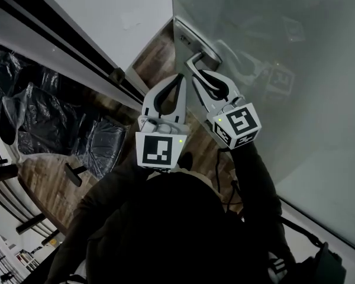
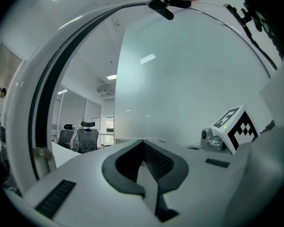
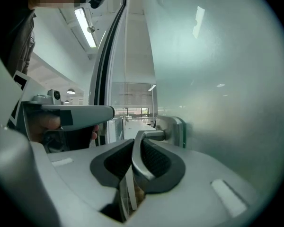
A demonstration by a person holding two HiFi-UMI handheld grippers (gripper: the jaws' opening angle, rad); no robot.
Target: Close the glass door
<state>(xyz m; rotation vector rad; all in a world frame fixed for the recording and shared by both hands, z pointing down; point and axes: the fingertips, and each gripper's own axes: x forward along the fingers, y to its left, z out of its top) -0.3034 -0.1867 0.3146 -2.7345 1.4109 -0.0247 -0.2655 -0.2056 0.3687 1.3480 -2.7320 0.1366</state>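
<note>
The frosted glass door (image 1: 272, 34) stands at the right, with a metal lever handle (image 1: 202, 58) on its plate near the door's edge. My right gripper (image 1: 200, 74) is shut on that lever; in the right gripper view the curved handle (image 3: 143, 148) runs between the dark pads (image 3: 158, 160) back to its plate (image 3: 174, 129). Just left of it my left gripper (image 1: 178, 77) is shut with nothing in it, its tips meeting (image 2: 143, 144) in front of the glass door (image 2: 189, 79). The right gripper's marker cube (image 2: 236, 126) shows at the left gripper view's right.
A white wall with a black door frame strip (image 1: 65, 43) runs on the left. Below it, plastic-covered office chairs (image 1: 41, 117) stand on the wooden floor (image 1: 53, 182). More chairs (image 2: 78, 137) show through the opening past the door's edge.
</note>
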